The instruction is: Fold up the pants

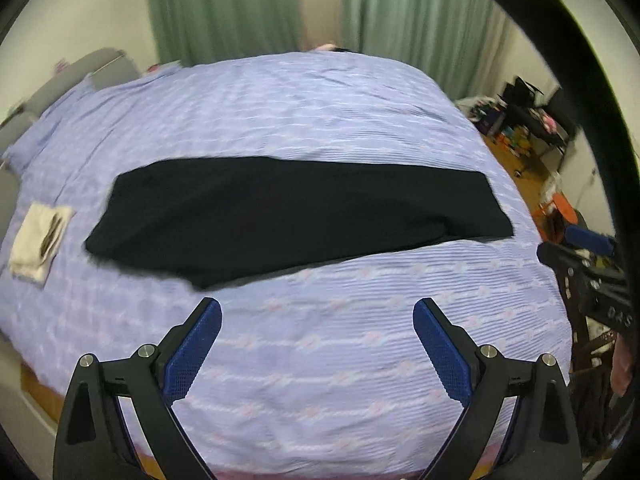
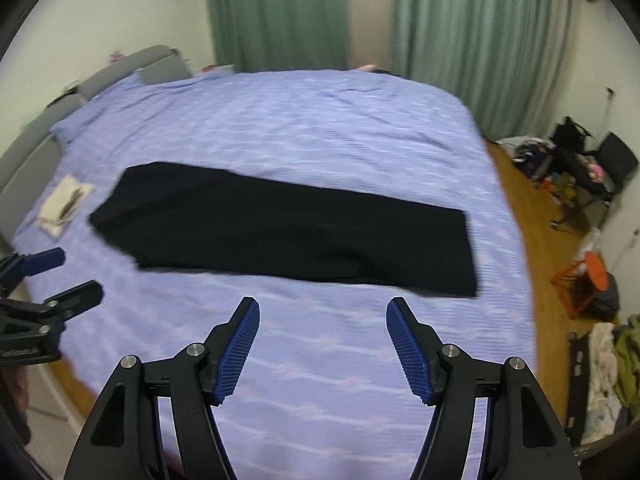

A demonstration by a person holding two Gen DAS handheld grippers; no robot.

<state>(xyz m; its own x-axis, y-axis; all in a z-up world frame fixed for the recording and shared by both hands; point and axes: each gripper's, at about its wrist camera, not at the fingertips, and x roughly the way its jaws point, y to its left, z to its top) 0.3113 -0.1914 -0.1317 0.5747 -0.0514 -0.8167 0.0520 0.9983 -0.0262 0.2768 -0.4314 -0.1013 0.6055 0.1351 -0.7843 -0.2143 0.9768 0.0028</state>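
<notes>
Bed (image 1: 320,120) carries black pants (image 1: 288,216), a long flat strip across its middle. Small white cloth (image 1: 38,240) near bed's left edge. Left gripper (image 1: 317,312) and right gripper (image 2: 323,312): jaws spread, empty, above near edge.

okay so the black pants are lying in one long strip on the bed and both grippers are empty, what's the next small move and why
Probably bring both grippers down to one short end of the black pants, likely the right end. The left gripper and right gripper are open, hold nothing, and hover over bare bedspread short of the cloth. The pants lie flat as a long band, so lifting one end over the other looks like the next fold.
</notes>
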